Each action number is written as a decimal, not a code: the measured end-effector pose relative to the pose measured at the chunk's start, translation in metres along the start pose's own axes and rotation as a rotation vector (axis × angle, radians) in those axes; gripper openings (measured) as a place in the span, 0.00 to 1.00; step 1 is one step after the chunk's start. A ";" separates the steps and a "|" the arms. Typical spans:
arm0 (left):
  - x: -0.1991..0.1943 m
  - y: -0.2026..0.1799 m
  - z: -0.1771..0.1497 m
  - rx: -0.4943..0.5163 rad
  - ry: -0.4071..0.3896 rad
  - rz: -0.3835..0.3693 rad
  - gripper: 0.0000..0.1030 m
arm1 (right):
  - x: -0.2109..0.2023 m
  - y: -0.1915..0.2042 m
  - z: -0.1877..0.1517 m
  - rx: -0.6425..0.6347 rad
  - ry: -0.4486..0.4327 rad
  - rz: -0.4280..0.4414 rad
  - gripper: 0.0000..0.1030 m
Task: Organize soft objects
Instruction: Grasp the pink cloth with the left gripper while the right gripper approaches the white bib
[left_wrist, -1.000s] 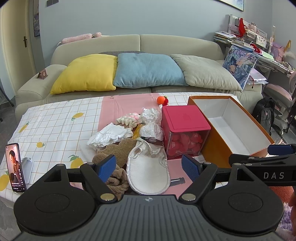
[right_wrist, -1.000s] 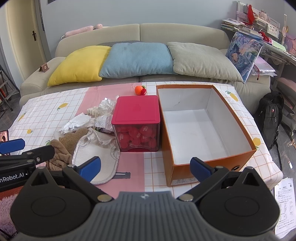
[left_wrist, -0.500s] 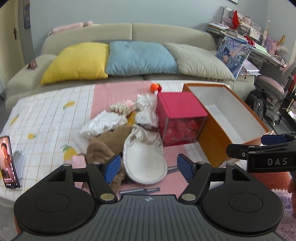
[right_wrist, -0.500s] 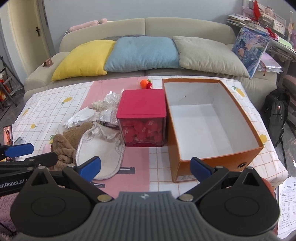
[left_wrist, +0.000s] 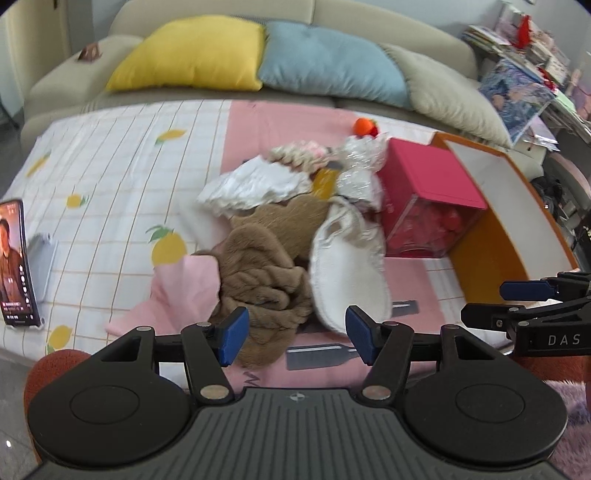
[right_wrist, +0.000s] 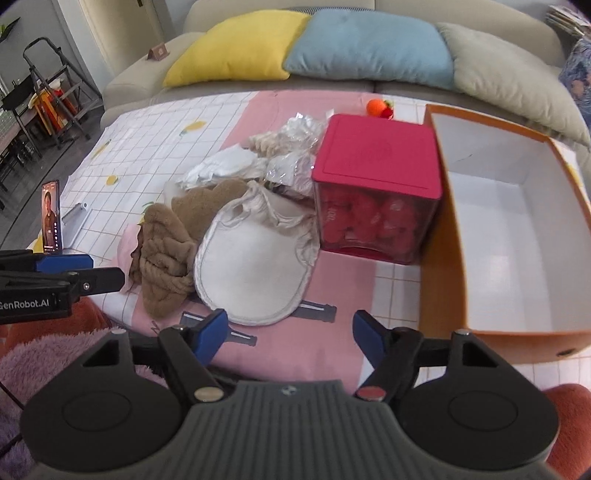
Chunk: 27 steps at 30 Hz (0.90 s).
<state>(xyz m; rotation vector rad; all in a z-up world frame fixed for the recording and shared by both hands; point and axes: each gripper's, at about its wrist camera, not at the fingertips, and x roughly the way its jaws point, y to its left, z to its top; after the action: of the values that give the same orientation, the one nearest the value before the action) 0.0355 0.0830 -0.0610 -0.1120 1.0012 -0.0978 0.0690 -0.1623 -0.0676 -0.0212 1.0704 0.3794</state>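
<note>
Two claws: your left claw (left_wrist: 293, 339) and right claw (right_wrist: 286, 338) are closing, nothing between them.
Brown towel (left_wrist: 258, 273): soft, light, floppy; pinch its bunched near edge.
White bib (right_wrist: 255, 273): thin, limp.

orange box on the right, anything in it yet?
Empty as far as visible. The orange box stands open-topped, showing only its bare white floor and walls; the near corner stays hidden behind its front wall.

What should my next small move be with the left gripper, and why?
Probably ease the left gripper down onto the brown fleece just ahead of it. Its jaws are closing with nothing between them yet; the fleece is the nearest soft item in the pile, and the orange box beside the red-lidded container stands open and empty.
</note>
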 end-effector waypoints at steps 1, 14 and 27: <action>0.003 0.004 0.002 -0.004 0.001 0.004 0.69 | 0.005 0.001 0.003 -0.002 0.009 0.002 0.72; 0.068 0.056 0.019 -0.052 0.145 0.187 0.71 | 0.063 0.012 0.025 -0.036 0.090 0.001 0.75; 0.097 0.067 0.021 0.146 0.273 0.251 0.58 | 0.089 0.014 0.027 -0.048 0.155 -0.011 0.77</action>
<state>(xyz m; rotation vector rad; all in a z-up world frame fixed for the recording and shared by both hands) 0.1072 0.1371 -0.1402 0.1651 1.2689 0.0448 0.1249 -0.1179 -0.1283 -0.1007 1.2135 0.3989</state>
